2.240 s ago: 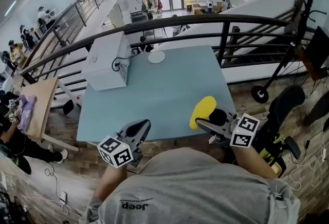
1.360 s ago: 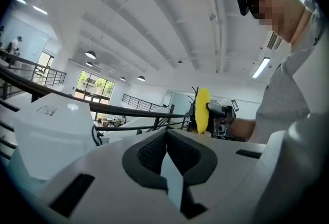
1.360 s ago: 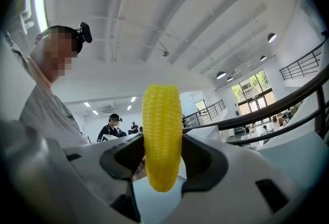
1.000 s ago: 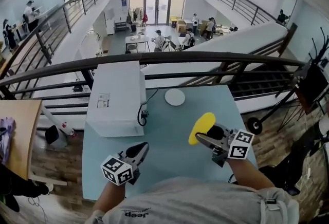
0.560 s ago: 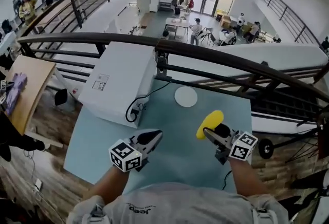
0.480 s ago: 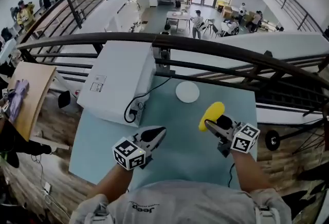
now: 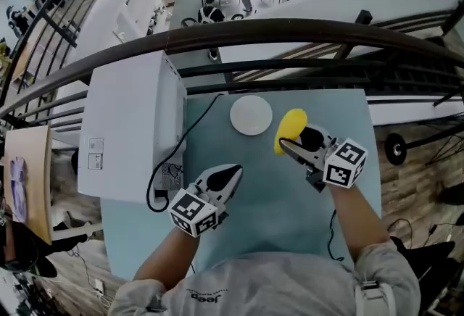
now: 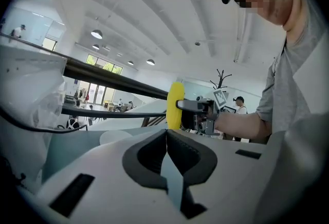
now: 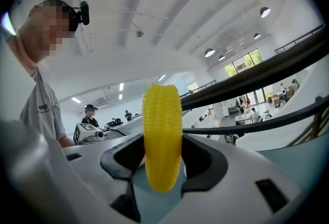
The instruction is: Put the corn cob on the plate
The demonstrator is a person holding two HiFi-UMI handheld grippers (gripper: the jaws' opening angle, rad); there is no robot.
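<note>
Right tongs (image 7: 296,140): I hold the corn cob (image 7: 291,127), now brought just right of the plate (image 7: 251,115), so only placing remains; left tongs (image 7: 233,174) closed, empty.

Left tongs (image 7: 235,172) pinched together; right tongs (image 7: 289,142) clamp the corn cob (image 7: 292,122); both reach forward.

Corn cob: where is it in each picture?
Head view: corn cob right of the middle, just right of the white plate, held in the right gripper.
Left gripper view: corn cob in the middle, upright.
Right gripper view: corn cob in the middle, between the jaws.
Shared landmark: the dark railing, in all three.
</note>
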